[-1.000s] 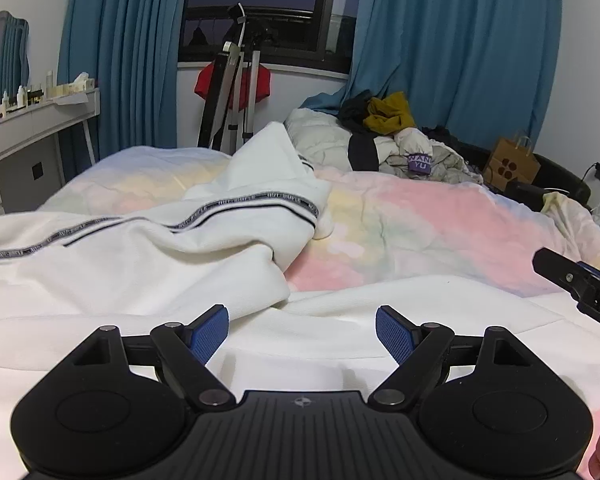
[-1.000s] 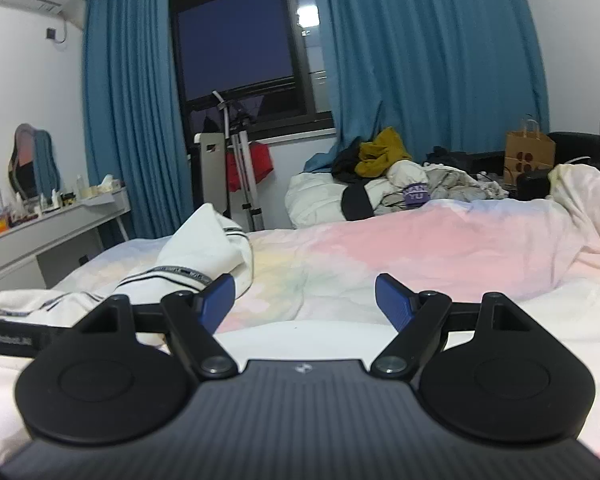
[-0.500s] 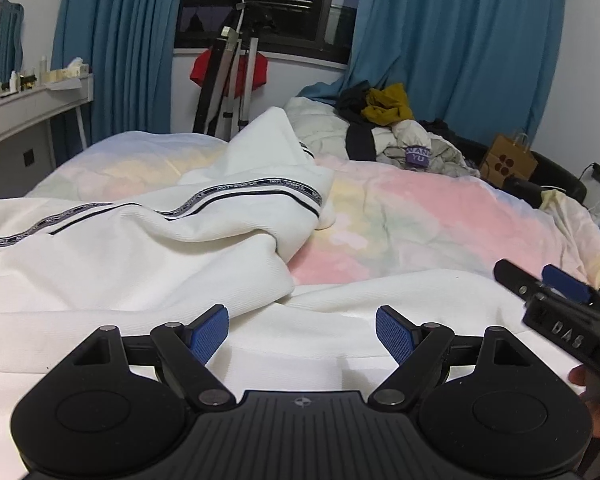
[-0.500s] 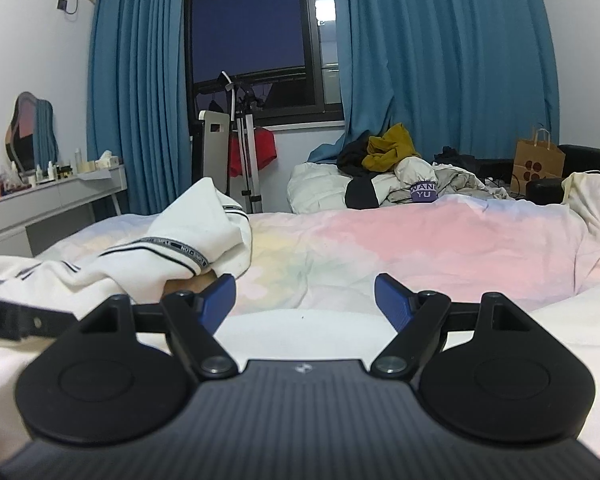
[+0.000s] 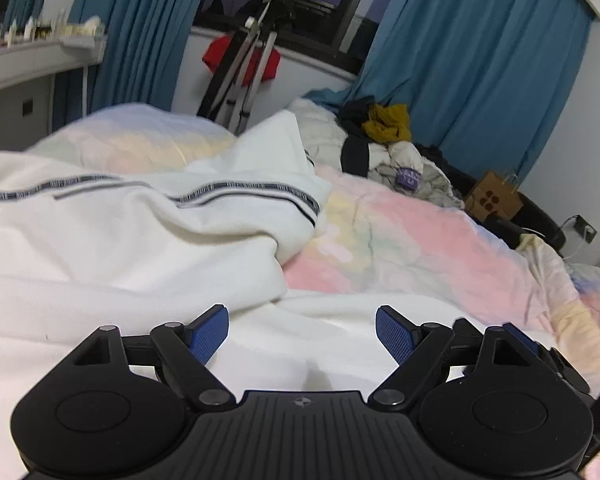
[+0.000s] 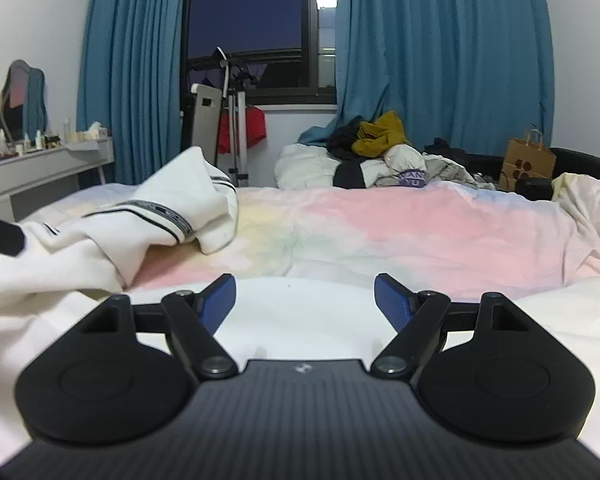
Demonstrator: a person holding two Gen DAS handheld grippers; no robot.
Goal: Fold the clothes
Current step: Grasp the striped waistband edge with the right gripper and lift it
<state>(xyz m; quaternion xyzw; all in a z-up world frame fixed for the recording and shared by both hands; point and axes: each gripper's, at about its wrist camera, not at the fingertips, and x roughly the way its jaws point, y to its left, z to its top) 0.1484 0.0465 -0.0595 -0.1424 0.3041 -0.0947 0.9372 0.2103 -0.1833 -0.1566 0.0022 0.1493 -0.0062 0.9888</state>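
**Cool indoor light, fisheye warp, blur in the left view**

Dim bluish room light; the window (image 6: 252,20) is dark apart from one bright glare spot. White garment (image 5: 140,240) nearly overexposed. Left wrist view smeared by motion; right wrist view sharper. Both bend and darken at corners.

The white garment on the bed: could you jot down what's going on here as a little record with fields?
garment: white garment with a dark striped band, rumpled and unfolded
surface: bed with pastel cover
left claw: open, nothing between the pads, above white cloth
right claw: open, empty, above white cloth
background: pile of other clothes, blue curtains
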